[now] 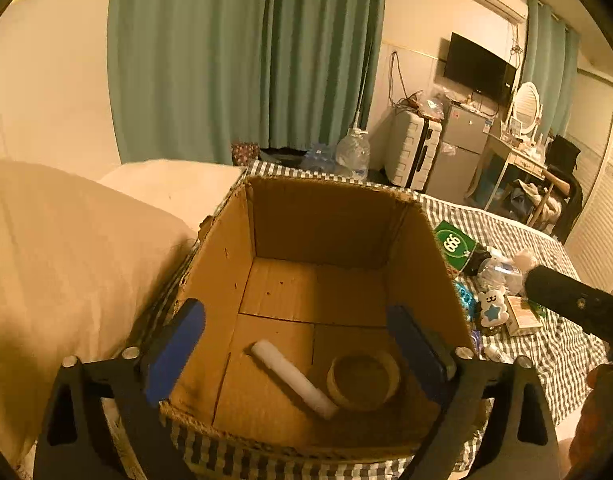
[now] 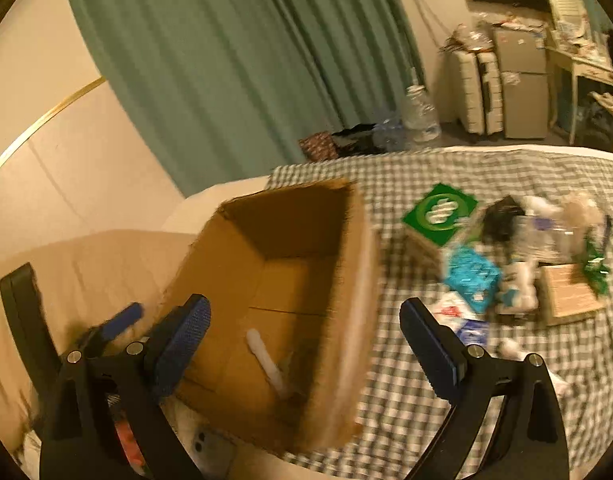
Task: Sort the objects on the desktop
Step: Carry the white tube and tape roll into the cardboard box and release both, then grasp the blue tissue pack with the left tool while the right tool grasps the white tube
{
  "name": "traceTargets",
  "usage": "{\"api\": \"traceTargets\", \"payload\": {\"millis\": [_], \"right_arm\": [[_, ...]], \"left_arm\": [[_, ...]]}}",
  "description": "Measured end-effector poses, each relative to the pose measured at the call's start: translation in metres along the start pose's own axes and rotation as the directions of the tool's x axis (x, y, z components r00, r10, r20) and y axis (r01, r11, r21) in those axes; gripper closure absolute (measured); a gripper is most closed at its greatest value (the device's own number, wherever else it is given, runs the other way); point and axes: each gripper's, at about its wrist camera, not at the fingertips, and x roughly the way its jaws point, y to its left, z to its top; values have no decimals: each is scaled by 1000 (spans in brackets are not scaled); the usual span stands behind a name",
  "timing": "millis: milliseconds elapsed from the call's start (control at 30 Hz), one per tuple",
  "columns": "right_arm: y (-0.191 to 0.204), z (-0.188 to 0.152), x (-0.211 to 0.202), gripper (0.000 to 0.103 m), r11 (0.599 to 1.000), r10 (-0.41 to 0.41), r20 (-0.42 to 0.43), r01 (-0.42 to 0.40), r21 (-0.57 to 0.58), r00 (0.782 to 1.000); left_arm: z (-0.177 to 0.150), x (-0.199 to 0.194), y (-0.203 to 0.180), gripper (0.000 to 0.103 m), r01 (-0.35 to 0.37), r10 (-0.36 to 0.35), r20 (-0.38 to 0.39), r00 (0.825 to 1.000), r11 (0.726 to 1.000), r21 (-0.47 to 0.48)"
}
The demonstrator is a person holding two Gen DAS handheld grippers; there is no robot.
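An open cardboard box (image 1: pixel 226 280) stands on a checked bedcover; it also shows in the right wrist view (image 2: pixel 346 300). Inside lie a white tube (image 1: pixel 294 378) and a tape roll (image 1: pixel 362 380). My left gripper (image 1: pixel 296 354) is open and empty above the box's near rim. My right gripper (image 2: pixel 306 352) is open and empty over the box's right wall; part of it shows in the left wrist view (image 1: pixel 574 304). Loose items lie right of the box: a green box (image 2: pixel 440 212), a teal packet (image 2: pixel 472 276), a white bear-shaped item (image 1: pixel 492 308), a brown carton (image 2: pixel 570 292).
A cream pillow (image 1: pixel 66 272) lies left of the box. Green curtains (image 1: pixel 246 60) hang behind. Beyond the bed stand a water jug (image 1: pixel 352 152), a suitcase (image 1: pixel 412 152), a small fridge (image 1: pixel 462 152) and a cluttered desk (image 1: pixel 522 156). The right wrist view is motion-blurred.
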Motion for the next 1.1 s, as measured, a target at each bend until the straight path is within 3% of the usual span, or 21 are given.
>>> {"api": "traceTargets", "payload": {"millis": [100, 233, 300, 367, 500, 800, 1100], "right_arm": [[-25, -8, -26, 7, 997, -79, 55, 79, 5, 995], [-59, -19, -61, 4, 984, -175, 146, 175, 8, 974], [-76, -25, -79, 2, 974, -224, 186, 228, 1, 957], [-91, -32, -93, 1, 962, -266, 227, 274, -5, 937], [-120, -41, -108, 0, 944, -321, 243, 330, 1, 916], [-183, -58, -108, 0, 935, -350, 149, 335, 119, 925], [-218, -67, -90, 0, 935, -342, 101, 328, 131, 934]], "left_arm": [[-4, -20, -14, 2, 5, -5, 74, 997, 1000, 7], [-9, -49, -40, 0, 87, -84, 194, 977, 996, -5], [-8, -55, -54, 0, 143, -136, 204, 969, 990, -19], [-10, -54, -66, 0, 196, -181, 196, 964, 979, -60], [-18, -43, -95, 0, 205, -194, 133, 972, 976, -76], [-50, -13, -182, 0, 208, -208, -4, 978, 974, 91], [-85, 38, -228, 0, 219, -201, -121, 972, 962, 163]]}}
